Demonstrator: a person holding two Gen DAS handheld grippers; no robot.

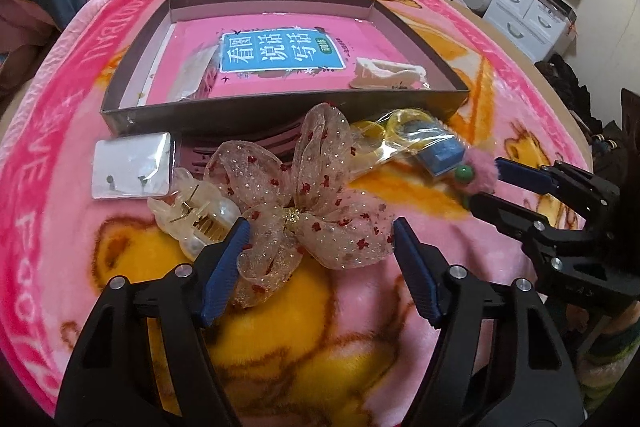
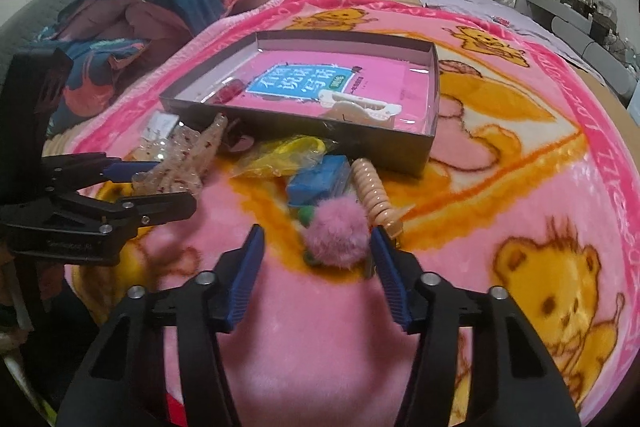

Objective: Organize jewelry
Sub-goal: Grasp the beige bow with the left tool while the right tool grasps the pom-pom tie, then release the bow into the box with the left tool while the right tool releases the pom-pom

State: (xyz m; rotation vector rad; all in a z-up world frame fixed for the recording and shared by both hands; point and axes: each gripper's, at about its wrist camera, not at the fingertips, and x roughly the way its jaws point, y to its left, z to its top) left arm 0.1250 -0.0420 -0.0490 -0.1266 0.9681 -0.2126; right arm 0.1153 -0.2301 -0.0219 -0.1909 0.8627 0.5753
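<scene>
Shallow grey cardboard box (image 1: 280, 115) lay on the pink bear-print blanket (image 1: 360, 327), toward its far side. Inside: a pink booklet with a blue label (image 1: 280, 53) flat on the floor, and a white claw clip (image 1: 386, 73) at the box's near right corner.

Loose jewelry sat on the blanket just in front of the box's near wall. A sheer ribbon bow with red specks (image 1: 304, 187) lay between the fingers of my left gripper (image 1: 320, 235); jaws stood partly open, both pads just beside the bow's loops, and I could not tell whether either touched. A clear claw clip (image 1: 196, 219) touched the bow's left side, with an earring card (image 1: 132, 167) beyond it.

My right gripper (image 2: 318, 243) was partly open around a pink pom-pom (image 2: 336, 239), its right pad against the fluff, its left pad apart. Just behind the pom-pom: a blue block (image 2: 320, 181), a bag of yellow rings (image 2: 288, 153), and a peach spiral hair tie (image 2: 374, 193).
</scene>
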